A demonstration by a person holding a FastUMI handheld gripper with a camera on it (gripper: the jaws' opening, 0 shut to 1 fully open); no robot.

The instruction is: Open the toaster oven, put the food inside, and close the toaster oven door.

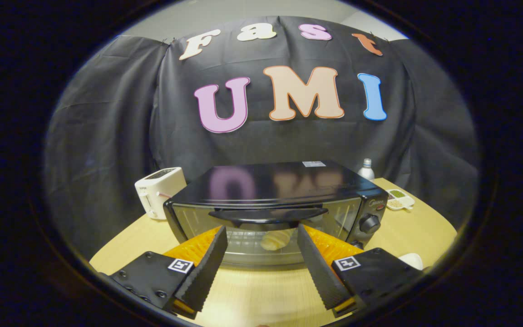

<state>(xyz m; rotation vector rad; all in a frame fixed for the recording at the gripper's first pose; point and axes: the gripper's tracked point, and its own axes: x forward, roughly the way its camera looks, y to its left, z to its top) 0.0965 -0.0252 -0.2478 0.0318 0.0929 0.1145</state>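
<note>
A black toaster oven (279,186) stands on the wooden table (261,290) just ahead of my fingers. Its glass door is upright and looks shut, with the black handle (268,215) running along the door's top edge. Through the glass a pale bread roll (276,239) lies on the wire rack inside. My gripper (261,234) is open, its two fingertips just below the handle and close to the glass, one on each side of the roll as seen through the door. Nothing is held between the fingers.
A white toaster (158,190) stands left of the oven. Behind its right side are a small bottle (366,169) and a white dish with compartments (400,200). A white object (412,260) sits by my right finger. The oven's knobs (370,223) are on its right front.
</note>
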